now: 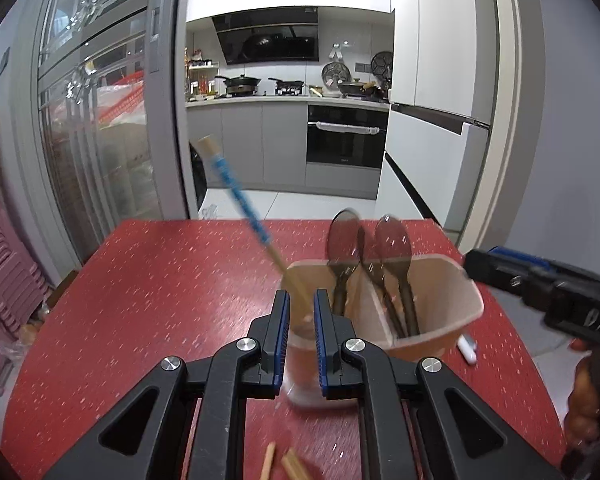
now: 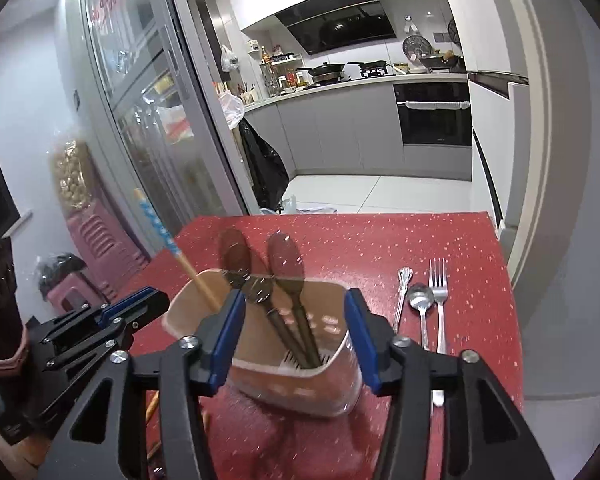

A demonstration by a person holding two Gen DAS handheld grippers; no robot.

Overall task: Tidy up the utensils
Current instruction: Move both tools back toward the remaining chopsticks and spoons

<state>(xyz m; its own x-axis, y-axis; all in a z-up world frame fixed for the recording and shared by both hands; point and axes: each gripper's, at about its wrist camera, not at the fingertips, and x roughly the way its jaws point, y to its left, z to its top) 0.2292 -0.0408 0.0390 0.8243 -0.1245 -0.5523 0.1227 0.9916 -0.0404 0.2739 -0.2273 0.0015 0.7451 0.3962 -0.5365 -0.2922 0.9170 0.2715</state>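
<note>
Utensil caddy (image 2: 300, 360) between the wide-open right gripper (image 2: 296, 340), unheld; left gripper (image 1: 302, 334) nearly closed, seemingly empty, chopstick (image 1: 244, 204) leaning beyond it: a careless nudge could topple caddy and dark spoons (image 2: 284, 276).

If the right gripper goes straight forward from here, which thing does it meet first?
Most likely the beige utensil holder: it stands directly between the right gripper's open jaws, ahead of them, with two dark spoons inside. Exact depth is unclear.
</note>
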